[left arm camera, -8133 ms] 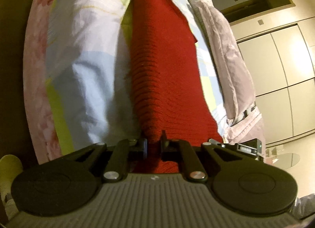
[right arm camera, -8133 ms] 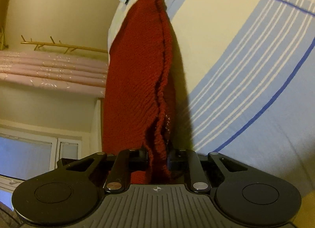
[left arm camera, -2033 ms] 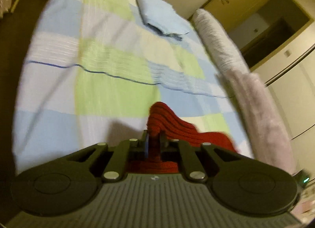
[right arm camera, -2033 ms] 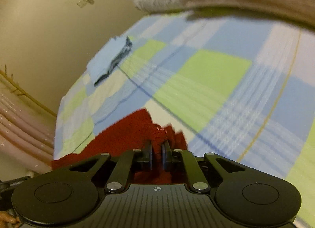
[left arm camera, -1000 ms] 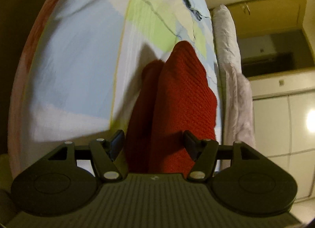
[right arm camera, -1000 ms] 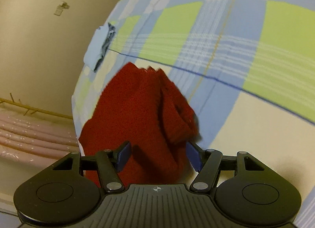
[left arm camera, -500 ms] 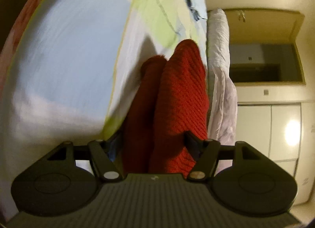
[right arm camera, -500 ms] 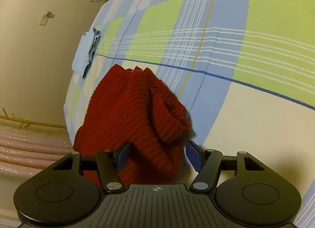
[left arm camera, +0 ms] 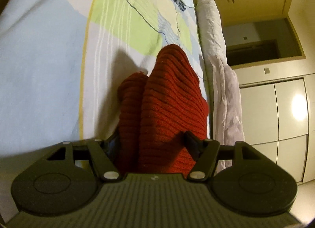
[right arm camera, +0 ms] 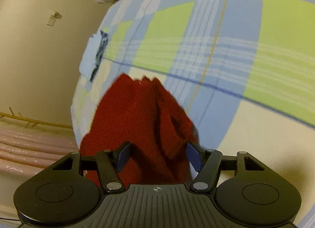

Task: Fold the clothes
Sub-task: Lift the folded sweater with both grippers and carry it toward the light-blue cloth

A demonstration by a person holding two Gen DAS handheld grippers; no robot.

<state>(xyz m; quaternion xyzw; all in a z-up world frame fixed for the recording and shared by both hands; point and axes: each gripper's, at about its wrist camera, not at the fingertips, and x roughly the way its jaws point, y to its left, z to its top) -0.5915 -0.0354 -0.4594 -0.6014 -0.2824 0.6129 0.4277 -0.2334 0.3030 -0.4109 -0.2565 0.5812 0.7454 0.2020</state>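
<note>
on the checked bedsheet [left arm camera: 49,66] [right arm camera: 226,54] of blue, green and cream squares lies a bunched red sweater [left arm camera: 167,101] [right arm camera: 141,121], its folds heaped up. a grey blanket [left arm camera: 222,78] runs along the sheet's far edge. a folded blue cloth [right arm camera: 92,58] sits well apart from the sweater. the left gripper [left arm camera: 152,141] and right gripper [right arm camera: 157,155] both stand spread wide, the sweater between their fingers but not pinched.

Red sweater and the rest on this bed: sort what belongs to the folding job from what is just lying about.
Part of the job:
red knit sweater, bunched on the bed
left gripper, open around it
right gripper, open around it

Just lying about:
checked bedsheet
folded light blue garment
rolled pale quilt
wardrobe doors
</note>
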